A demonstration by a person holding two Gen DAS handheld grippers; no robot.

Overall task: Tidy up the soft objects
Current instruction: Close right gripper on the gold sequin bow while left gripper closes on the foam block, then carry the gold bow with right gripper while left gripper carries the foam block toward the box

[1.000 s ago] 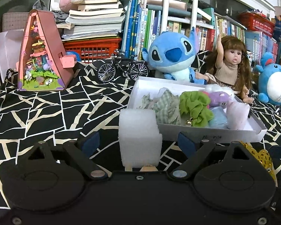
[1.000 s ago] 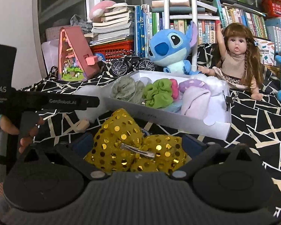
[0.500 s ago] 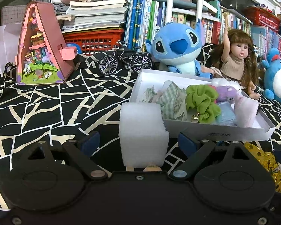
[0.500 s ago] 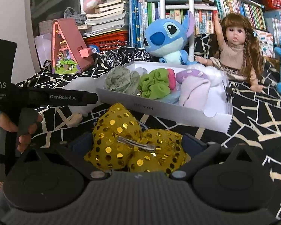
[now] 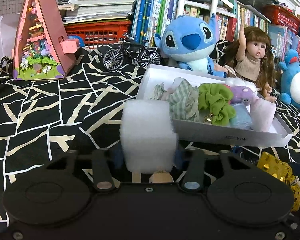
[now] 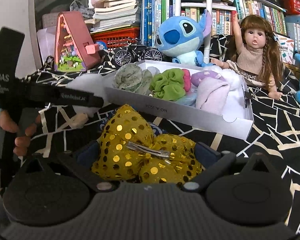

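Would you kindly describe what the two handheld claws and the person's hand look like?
Both claws are matte black, each with two round discs, silver pivot screws and dark blue pads. The right claw has a ribbed grey top. Seen from it, the left claw carries white "DAS" and "GenRobot.AI" lettering on a black bar. The person's bare hand shows a light blue cuff.

A pink A-frame toy house [image 5: 40, 38] stands at the upper left on the black cloth with pale cracked lines [image 5: 40, 104]. Right of it a small model bicycle [image 5: 132, 55] is parked before a red basket [image 5: 98, 33] under stacked books [image 5: 102, 4]. Upright books [image 6: 250, 20] fill the shelves along the top.
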